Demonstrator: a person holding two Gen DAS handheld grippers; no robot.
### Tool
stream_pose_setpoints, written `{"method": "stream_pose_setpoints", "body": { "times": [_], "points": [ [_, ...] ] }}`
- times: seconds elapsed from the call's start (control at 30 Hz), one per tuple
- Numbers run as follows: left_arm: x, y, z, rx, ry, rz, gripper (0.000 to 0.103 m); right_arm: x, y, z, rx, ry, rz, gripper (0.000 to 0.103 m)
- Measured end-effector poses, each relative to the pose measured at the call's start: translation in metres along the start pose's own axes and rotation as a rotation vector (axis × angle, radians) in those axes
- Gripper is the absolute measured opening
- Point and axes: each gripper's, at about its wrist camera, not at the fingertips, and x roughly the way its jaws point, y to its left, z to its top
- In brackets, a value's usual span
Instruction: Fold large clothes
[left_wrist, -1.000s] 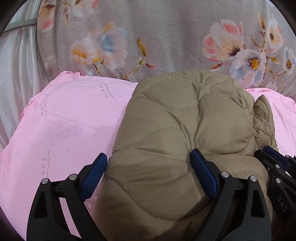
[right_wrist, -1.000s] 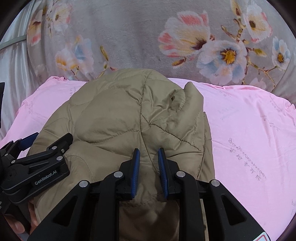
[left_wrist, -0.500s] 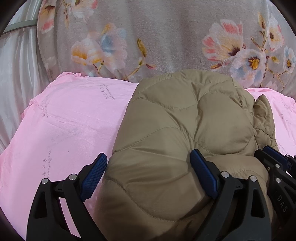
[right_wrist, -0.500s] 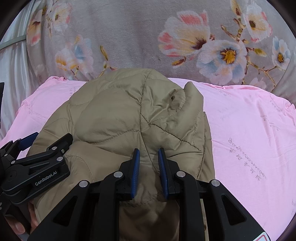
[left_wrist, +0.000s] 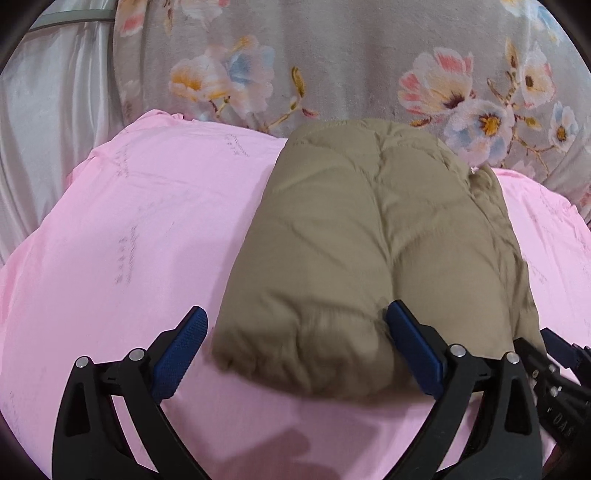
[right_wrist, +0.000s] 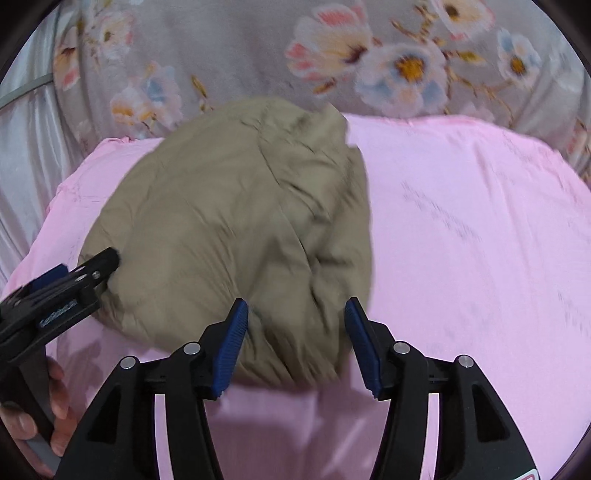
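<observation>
Blue-padded and spread wide, the left hand-held gripper (left_wrist: 295, 347) straddles the near edge of the jacket (left_wrist: 376, 240) without pinching it; the right hand-held gripper (right_wrist: 295, 339) gapes too, its pads either side of the near bulge. The tan quilted jacket lies in a compact bundle on the pink sheet (left_wrist: 140, 229) of the bed, the flowered blanket (right_wrist: 229, 48) beyond. The folding looks nearly finished; next, probably a pat to flatten it.
</observation>
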Motion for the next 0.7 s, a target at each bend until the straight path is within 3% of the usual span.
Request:
{"method": "stream_pose_setpoints", "body": {
  "times": [0.13, 0.23, 0.37, 0.43, 0.7],
  "points": [
    [-0.031, -0.010, -0.029, 0.070, 0.006, 0.035, 0.095, -0.025, -0.005, -0.033, -0.014, 0.027, -0.055, 0.054],
    [-0.058, -0.017, -0.048, 0.096, -0.003, 0.046, 0.098, -0.047, -0.001, -0.060, -0.026, 0.035, -0.051, 0.064],
    [-0.086, -0.021, -0.074, 0.095, 0.012, 0.063, 0.098, -0.085, 0.008, -0.089, -0.061, -0.039, -0.067, 0.080],
    [-0.098, -0.021, -0.086, 0.083, 0.022, 0.059, 0.098, -0.100, 0.012, -0.099, -0.077, -0.074, -0.071, 0.083],
    [-0.132, -0.022, -0.107, 0.074, -0.030, 0.086, 0.098, -0.127, 0.007, -0.112, -0.033, -0.155, -0.063, 0.086]
  ]
}}
